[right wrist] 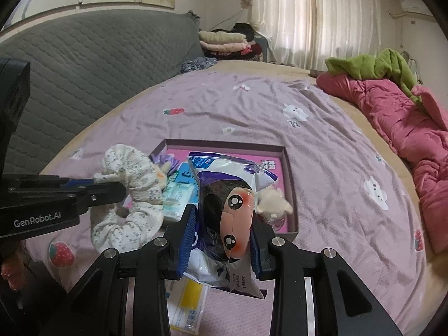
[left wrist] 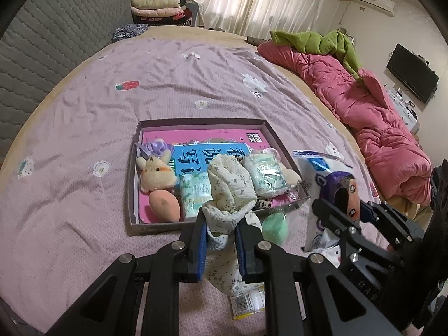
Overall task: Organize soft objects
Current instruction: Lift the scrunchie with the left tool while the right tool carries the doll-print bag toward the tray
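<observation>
My left gripper (left wrist: 219,224) is shut on a white floral fabric scrunchie (left wrist: 231,187), held above the near edge of the shallow purple box (left wrist: 133,173); it also shows in the right wrist view (right wrist: 131,193). My right gripper (right wrist: 222,224) is shut on a plastic packet with a cartoon face (right wrist: 232,210), held above the box's near right side; the packet also shows in the left wrist view (left wrist: 330,196). The box holds a rabbit plush (left wrist: 156,172), an orange sponge (left wrist: 163,205), tissue packs (left wrist: 194,196) and a blue book (left wrist: 196,154).
The box lies on a pink-purple bedsheet (left wrist: 168,84). A green soft item in clear plastic (left wrist: 275,225) and a small packet (left wrist: 247,301) lie on the sheet near me. A pink duvet (left wrist: 364,117) lies at right, folded clothes (left wrist: 156,8) at back.
</observation>
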Demonstrator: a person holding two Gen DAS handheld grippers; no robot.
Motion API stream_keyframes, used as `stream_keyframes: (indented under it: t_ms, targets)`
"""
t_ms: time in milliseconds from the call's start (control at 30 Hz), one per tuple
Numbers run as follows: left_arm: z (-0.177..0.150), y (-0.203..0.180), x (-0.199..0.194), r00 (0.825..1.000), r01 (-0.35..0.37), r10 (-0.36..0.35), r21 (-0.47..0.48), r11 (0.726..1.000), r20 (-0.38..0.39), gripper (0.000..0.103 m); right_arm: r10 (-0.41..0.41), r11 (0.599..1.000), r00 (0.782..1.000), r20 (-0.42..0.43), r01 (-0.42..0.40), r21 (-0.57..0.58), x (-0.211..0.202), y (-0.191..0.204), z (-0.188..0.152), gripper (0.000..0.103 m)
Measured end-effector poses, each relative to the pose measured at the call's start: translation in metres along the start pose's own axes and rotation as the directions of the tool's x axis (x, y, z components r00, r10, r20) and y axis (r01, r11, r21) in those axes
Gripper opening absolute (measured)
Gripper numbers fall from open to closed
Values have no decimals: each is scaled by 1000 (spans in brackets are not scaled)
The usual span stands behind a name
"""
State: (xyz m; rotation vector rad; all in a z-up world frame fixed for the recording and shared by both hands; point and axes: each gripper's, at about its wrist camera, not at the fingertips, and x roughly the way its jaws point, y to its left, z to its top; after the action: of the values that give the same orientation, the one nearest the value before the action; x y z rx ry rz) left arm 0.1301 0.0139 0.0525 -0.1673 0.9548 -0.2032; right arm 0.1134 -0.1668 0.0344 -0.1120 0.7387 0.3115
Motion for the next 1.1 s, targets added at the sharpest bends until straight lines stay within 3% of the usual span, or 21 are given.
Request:
stream_keyframes:
  t_ms: [733,1100]
  targets:
    - [41,30,31,999,-41,43,-69,997,22,18,-75,997,997,-22,75,16,35,-58,31,35]
    - [55,42,83,1000,11,-12,-148,989,-10,18,-62,998,997,-45,63,22,69,-74,35,35]
